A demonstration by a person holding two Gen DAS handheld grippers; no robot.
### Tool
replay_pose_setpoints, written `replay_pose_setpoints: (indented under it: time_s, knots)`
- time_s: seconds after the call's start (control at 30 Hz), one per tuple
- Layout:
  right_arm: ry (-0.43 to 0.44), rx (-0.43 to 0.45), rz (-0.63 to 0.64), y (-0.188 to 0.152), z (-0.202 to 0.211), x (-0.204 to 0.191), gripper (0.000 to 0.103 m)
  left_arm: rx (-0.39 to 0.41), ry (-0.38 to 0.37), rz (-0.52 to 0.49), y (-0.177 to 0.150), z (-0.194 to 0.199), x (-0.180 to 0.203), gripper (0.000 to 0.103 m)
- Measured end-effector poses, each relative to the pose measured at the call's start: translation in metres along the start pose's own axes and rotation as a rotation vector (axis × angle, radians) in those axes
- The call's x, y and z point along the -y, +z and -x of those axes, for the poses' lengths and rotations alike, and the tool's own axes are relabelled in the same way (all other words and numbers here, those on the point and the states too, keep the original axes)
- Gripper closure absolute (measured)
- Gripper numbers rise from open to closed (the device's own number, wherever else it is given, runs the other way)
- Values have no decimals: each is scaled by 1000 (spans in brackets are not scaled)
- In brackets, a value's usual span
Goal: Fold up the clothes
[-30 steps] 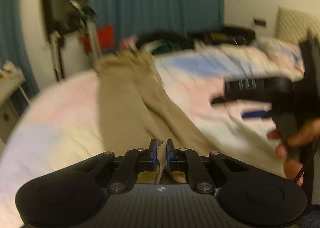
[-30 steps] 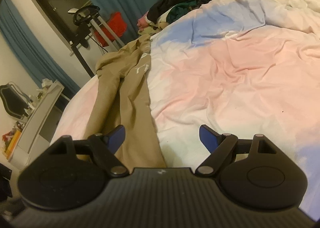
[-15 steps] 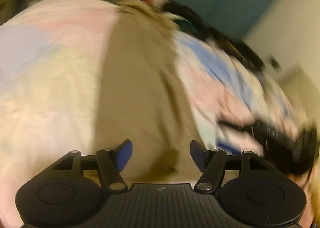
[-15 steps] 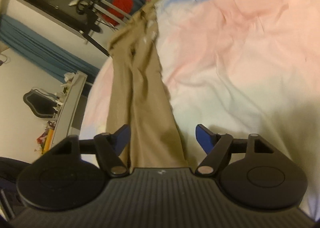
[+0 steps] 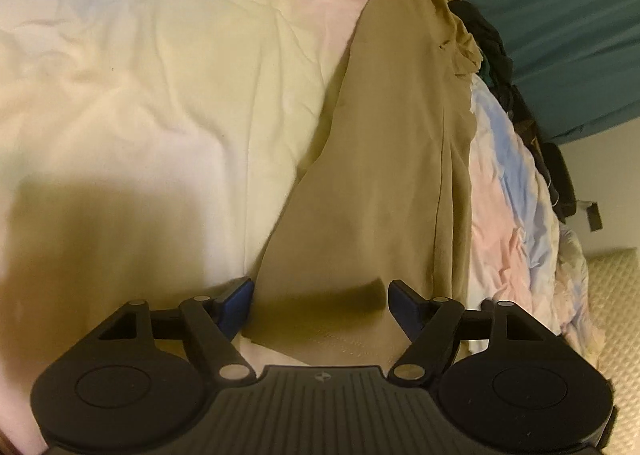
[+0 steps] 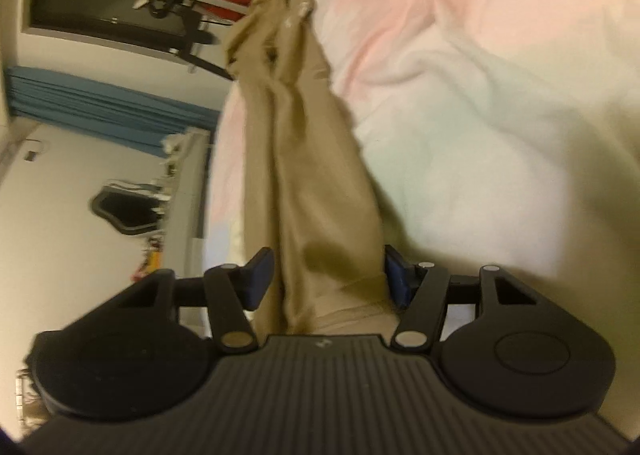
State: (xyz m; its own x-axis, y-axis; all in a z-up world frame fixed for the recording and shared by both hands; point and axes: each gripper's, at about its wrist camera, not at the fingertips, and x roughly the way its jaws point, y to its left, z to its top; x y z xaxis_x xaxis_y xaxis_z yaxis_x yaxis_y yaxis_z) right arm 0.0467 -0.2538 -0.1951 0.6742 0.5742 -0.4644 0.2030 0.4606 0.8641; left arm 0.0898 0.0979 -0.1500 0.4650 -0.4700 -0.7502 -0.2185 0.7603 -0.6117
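Left wrist view: khaki trousers (image 5: 392, 159) laid out flat on the pastel bedsheet (image 5: 140, 103), long axis running straight away from the camera, waistband end bunched far off at the bed edge near a dark clothes pile (image 5: 492, 51). Left gripper (image 5: 320, 301) has jaws spread wide, nothing held, hovering over the near hem end; left blue pad sits about at the trousers' left edge, right pad over the fabric. Contact with cloth can't be confirmed.

Right wrist view: same trousers (image 6: 316, 159), both legs lying together, again stretching directly away from the jaws toward the waistband. Right gripper (image 6: 326, 277) also spread wide and empty, its pads bracketing the leg width at the hem end. Frame is a bit blurred, so touching or just above is unclear.

Key relation: hem end lies right under both tools, garment axis in line with both, so both hands look about equally near. Likely step is pinching the hem corners to carry them toward the waistband. Fold not yet made.
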Motion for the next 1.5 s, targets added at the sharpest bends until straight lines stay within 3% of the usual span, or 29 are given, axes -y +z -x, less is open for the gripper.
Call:
replay_pose_setpoints:
  time_s: [0.03, 0.17, 0.3, 0.37, 0.47, 0.73, 1.0, 1.17, 1.37, 1.5]
  knots:
    - [-8, -3, 9, -1, -1, 0, 44, 4, 1, -1, 0, 1, 0, 32]
    - [0, -27, 64, -4, -4, -7, 43, 24, 21, -25, -5, 2, 3, 64]
    - [-13, -46, 93, -7, -6, -10, 67, 46, 3, -2, -10, 8, 4, 90]
    - [-36, -47, 99, -8, -6, -10, 81, 57, -12, 13, -11, 14, 3, 93]
    - [-44, -35, 97, -8, 2, -8, 91, 76, -49, 30, -12, 24, 1, 96]
    - [46, 39, 135, -2, 32, -41, 94, 119, -245, 30, 2, 54, 12, 98]
    - [106, 100, 173, 13, 66, -97, 95, 165, -308, -69, 29, 112, 58, 98]
    - [128, 130, 240, 3, 100, -119, 95, 168, -338, -131, 18, 134, 84, 98]
    - [122, 116, 272, -38, 145, -101, 95, 105, -341, -128, -43, 165, 59, 98]
    - [142, 128, 225, -38, 152, -89, 95, 81, -356, -95, -54, 156, 57, 98]
